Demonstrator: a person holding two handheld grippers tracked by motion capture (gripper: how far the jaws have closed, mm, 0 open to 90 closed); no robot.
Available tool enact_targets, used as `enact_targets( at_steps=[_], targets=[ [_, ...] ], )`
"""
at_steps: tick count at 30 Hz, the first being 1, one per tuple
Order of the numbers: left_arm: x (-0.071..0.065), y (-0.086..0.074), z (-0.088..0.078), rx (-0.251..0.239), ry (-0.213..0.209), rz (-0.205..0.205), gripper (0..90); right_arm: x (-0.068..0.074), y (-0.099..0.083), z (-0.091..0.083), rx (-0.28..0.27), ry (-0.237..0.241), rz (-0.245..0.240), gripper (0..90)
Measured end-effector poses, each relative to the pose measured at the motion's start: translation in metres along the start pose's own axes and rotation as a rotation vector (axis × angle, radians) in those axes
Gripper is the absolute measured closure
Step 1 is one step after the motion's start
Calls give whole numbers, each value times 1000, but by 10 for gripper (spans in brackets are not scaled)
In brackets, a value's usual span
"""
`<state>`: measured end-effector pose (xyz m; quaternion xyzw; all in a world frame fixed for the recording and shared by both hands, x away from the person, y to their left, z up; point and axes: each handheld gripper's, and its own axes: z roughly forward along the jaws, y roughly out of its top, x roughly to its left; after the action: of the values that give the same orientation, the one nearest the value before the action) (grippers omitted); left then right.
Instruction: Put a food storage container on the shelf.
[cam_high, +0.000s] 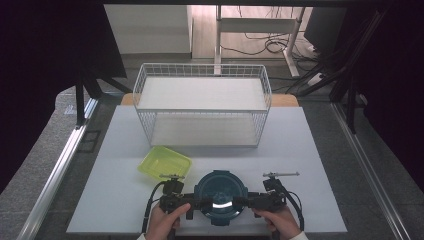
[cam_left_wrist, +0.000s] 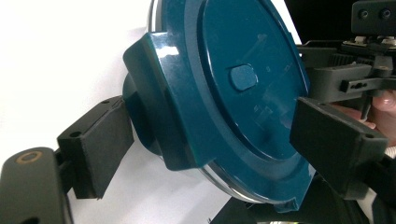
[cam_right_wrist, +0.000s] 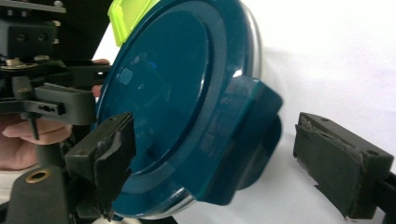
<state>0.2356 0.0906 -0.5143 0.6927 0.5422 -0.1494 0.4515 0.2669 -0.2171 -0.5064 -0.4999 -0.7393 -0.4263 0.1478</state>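
A round dark teal container (cam_high: 220, 192) with a flat lid and side latch flaps sits on the white table (cam_high: 305, 150) near its front edge. My left gripper (cam_high: 200, 202) is at its left side, and my right gripper (cam_high: 239, 201) at its right. In the left gripper view the jaws (cam_left_wrist: 215, 140) stand wide on either side of a latch flap (cam_left_wrist: 163, 107), one pad (cam_left_wrist: 100, 140) beside it, the other over the lid. In the right gripper view the gripper (cam_right_wrist: 222, 156) straddles the opposite flap (cam_right_wrist: 247, 135), its outer pad (cam_right_wrist: 331, 163) clearly apart from it.
A yellow-green plastic tray (cam_high: 165, 163) lies just left of and behind the container. A white wire basket rack (cam_high: 202, 105) with two shelves stands across the back of the table. Two hands hold the grippers at the front edge.
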Motion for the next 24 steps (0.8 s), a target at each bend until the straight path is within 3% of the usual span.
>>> enact_targets(
  at_steps=[7,8,10,15,18,21,24],
  targets=[
    [4,0,6,14,-19,-17,139,1,0,3,8,7,9,151],
    [5,1,7,17,-41,-26,156,1,0,4,9,13,20,166],
    [6,1,8,18,-44,-34,163,1,0,5,10,19,28,197],
    [6,1,10,21,-37,-33,163,3,0,6,19,18,33,222],
    [5,1,9,22,-31,-37,172,0,1,4,14,30,74,268],
    [4,2,7,22,-25,-38,189,0,1,3,15,34,80,275],
    [5,2,5,20,-29,-65,225,-1,0,1,5,32,101,306]
  ],
)
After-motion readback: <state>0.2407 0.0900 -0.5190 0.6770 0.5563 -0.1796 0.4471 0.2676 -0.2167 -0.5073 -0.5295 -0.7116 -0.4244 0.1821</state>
